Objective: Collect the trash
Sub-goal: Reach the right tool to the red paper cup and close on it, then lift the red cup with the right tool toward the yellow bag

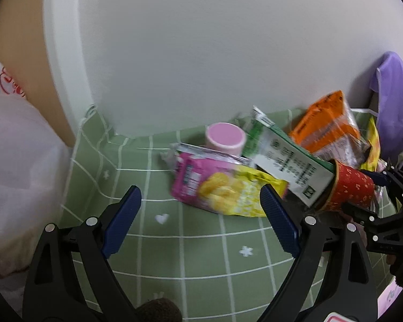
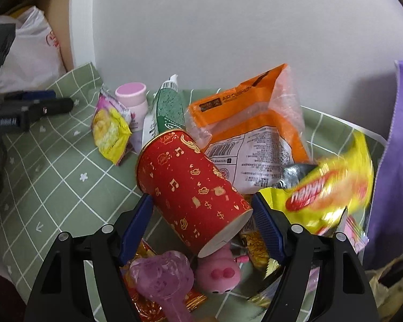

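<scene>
Reaching for the first pick is the step you look to be in: your right gripper (image 2: 202,216) has the red paper cup with gold printing (image 2: 188,187) lying on its side between its jaws, mouth pointing away from you and white base nearest the camera. The jaws stand about as wide as they go. The left blue pad (image 2: 137,225) sits right against the cup's wall, while the right pad shows a sliver of gap near the base, so I judge that nothing is gripped yet, though the fisheye makes that contact hard to call.

The next move calls for you to close squarely across the cup's body, gently, since thin paper will crush, then lift it clear of the orange plastic pouch (image 2: 244,112) and the yellow crinkly snack wrapper (image 2: 327,187) crowding it on the bench's green checked cloth (image 2: 53,161). Watch the pink pig toy (image 2: 220,273) just under the cup's base.

Your left gripper (image 1: 201,209) hangs with its jaws wide and empty above the cloth, just short of the pink-and-yellow snack packet (image 1: 220,187), touching nothing.
</scene>
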`<state>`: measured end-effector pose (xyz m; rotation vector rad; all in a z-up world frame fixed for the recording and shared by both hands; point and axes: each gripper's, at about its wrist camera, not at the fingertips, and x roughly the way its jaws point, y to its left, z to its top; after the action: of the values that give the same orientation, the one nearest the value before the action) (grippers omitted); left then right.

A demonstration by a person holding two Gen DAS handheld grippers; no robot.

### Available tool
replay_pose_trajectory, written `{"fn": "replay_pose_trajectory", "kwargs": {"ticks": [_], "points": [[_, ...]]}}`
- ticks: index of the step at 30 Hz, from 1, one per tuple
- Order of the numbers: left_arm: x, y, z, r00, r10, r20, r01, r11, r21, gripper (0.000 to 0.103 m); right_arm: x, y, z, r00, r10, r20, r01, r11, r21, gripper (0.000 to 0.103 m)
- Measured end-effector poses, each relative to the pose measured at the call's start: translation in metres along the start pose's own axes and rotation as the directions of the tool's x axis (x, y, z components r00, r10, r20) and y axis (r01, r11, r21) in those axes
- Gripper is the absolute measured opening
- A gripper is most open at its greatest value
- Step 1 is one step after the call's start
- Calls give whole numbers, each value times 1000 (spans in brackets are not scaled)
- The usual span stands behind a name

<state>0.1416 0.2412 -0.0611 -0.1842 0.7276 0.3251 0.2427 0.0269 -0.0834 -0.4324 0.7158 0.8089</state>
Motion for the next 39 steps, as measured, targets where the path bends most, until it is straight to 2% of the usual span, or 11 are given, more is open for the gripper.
{"fn": "replay_pose_trajectory", "kwargs": {"ticks": [6,15,19,23,26,29,32,36,38,39], "points": [[15,20,3,1000,-22,-7,22,997,-76,86,-9,-9,2,1000,12,-16,-10,997,74,60],[29,11,6,997,-80,3,80,996,-34,86,-60,-23,-15,992,-130,11,126,980,154,56],[34,20,8,996,-83,11,84,995,-63,86,-90,-36,-38,983,-185,13,177,956,235,56],[50,27,11,995,-103,-5,102,989,-104,86,-110,-56,-71,974,-227,-20,220,910,353,56],[66,20,16,991,-128,-28,125,988,-88,86,-114,-69,-93,970,-234,-65,239,871,430,56],[77,12,19,987,-148,-58,144,987,-68,86,-122,-73,-104,966,-247,-74,253,854,454,56],[74,-4,13,967,-238,-88,233,970,-62,86,-129,-74,-109,965,-253,-65,254,852,458,56],[55,-31,-9,916,-380,-132,378,925,-38,86,-127,-69,-110,973,-224,-54,224,859,460,56],[45,-39,-18,899,-413,-145,414,910,-27,86,-124,-63,-108,978,-202,-46,201,867,455,56],[38,-44,-21,898,-415,-149,419,908,-3,86,-123,-61,-106,980,-197,-41,194,872,450,56]]}}
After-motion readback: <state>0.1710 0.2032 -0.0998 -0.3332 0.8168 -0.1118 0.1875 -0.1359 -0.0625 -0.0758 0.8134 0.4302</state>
